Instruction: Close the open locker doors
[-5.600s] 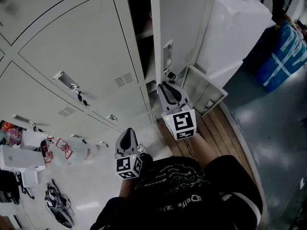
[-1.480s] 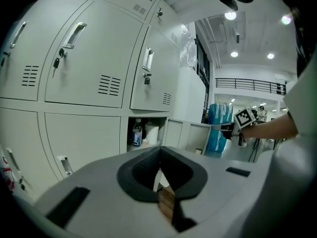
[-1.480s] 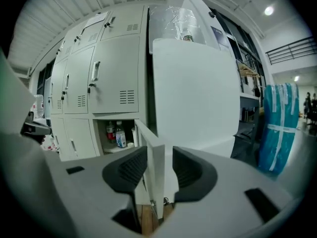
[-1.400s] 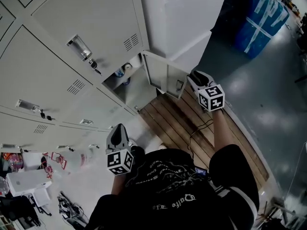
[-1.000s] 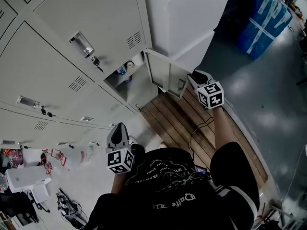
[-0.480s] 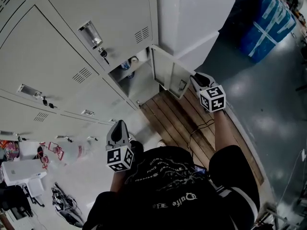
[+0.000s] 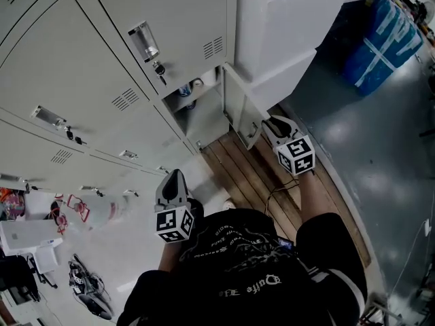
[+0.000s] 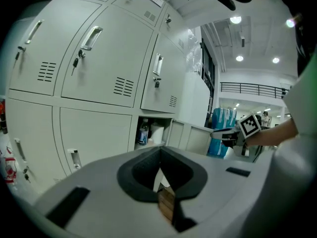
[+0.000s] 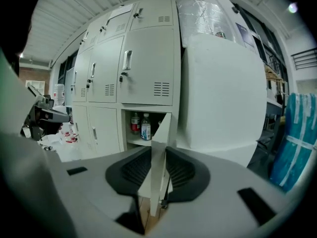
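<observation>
At the far left, on the floor by the foot of the locker bank, lies some clutter around a white box. My left gripper hangs low in front of me, its jaws brought together with nothing between them, pointing at the closed lower doors and well apart from them.

Further right, a bunch of keys hangs from the lock of a closed upper door. Below it, at the bottom right corner of the locker bank, one compartment stands open. On its shelf I can see two bottles side by side, one with a red label and one with a blue label.

The open locker door is hinged on the compartment's right side and swings out over the strip of wooden floor, roughly square to the locker front. My right gripper is at the door's free edge. Its jaws have just been closing, and the thin edge of the door stands upright between the pads, which sit against it on both sides.

Right of the door rises a plain white block, and beyond it, on the grey floor, stands a blue wrapped bundle.
</observation>
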`<action>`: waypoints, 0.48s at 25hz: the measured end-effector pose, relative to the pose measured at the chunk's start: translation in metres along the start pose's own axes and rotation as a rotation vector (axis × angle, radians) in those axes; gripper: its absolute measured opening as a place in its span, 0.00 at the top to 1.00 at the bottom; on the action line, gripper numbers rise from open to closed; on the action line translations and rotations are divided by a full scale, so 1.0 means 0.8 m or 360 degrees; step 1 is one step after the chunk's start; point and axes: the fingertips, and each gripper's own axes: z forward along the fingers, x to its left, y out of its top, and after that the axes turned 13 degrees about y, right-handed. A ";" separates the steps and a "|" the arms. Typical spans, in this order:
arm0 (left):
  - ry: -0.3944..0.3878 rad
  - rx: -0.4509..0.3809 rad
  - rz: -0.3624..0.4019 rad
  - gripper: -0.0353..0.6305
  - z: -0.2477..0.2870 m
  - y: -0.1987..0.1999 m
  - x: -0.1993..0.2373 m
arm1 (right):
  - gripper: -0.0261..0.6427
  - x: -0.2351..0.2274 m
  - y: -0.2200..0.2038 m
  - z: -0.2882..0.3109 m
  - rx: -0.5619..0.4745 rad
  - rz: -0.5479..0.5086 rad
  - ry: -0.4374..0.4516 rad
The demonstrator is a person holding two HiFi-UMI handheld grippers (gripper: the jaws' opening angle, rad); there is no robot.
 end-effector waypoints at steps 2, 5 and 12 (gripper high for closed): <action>-0.0002 -0.0012 -0.0008 0.94 -0.002 0.000 0.002 | 0.82 0.011 0.003 0.005 -0.0003 -0.0018 0.0017; 0.0021 -0.0010 -0.0019 0.94 -0.006 -0.003 0.010 | 0.82 0.032 0.006 0.014 -0.0007 -0.0027 0.0072; 0.0060 -0.0025 -0.0051 0.94 -0.012 -0.004 0.025 | 0.81 0.079 0.018 0.044 0.0005 -0.0127 0.0218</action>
